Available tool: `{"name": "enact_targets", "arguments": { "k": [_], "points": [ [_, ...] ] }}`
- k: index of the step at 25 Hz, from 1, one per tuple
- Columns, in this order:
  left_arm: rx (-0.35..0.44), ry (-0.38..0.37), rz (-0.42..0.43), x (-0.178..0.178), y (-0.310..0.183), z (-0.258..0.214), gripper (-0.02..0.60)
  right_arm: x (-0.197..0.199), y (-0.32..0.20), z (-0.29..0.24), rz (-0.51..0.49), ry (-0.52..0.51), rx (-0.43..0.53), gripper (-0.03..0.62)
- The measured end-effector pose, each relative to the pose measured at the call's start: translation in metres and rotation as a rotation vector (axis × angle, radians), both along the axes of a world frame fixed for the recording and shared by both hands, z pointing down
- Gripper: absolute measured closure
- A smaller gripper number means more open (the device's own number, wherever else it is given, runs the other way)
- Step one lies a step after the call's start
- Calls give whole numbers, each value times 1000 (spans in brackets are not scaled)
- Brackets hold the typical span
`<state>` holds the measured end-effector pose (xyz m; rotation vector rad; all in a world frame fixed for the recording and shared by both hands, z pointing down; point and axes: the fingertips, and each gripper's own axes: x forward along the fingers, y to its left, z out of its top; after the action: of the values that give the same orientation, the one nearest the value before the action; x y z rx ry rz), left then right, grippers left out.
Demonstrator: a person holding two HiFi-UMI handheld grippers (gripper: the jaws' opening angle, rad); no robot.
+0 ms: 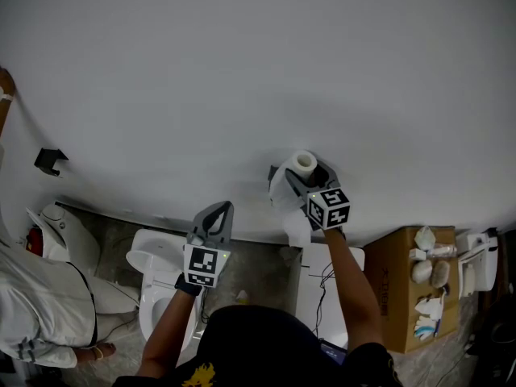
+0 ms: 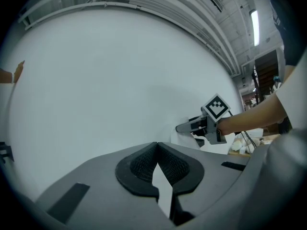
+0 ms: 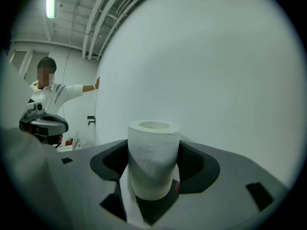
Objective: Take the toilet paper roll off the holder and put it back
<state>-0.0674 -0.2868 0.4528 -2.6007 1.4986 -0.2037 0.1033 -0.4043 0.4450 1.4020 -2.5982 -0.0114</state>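
Right gripper (image 1: pixel 307 177) jaws stand apart and clamp the toilet paper roll (image 3: pixel 153 162) from both sides. In the right gripper view the roll's core hole faces up. I see the roll close against the white wall (image 1: pixel 242 71), near its lower edge. I cannot make out the holder, because the roll and gripper cover that spot. A loose paper tail (image 1: pixel 295 218) hangs below, and its lower end is hard to trace. Left gripper (image 2: pixel 156 146) is closed and empty, well apart from the roll. A person (image 1: pixel 36 305) at the left edge is cut off.

Mock bathroom in a hall, toilet (image 1: pixel 153 272), white wall (image 1: pixel 242 71), ceiling pipes (image 3: pixel 103 23)
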Motion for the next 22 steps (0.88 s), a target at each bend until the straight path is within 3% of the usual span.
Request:
{"name": "enact_targets", "arguments": {
  "k": [22],
  "points": [
    [-22,-5,3,4,7,6,563,10,-5,23,47,10,8,302]
  ]
}}
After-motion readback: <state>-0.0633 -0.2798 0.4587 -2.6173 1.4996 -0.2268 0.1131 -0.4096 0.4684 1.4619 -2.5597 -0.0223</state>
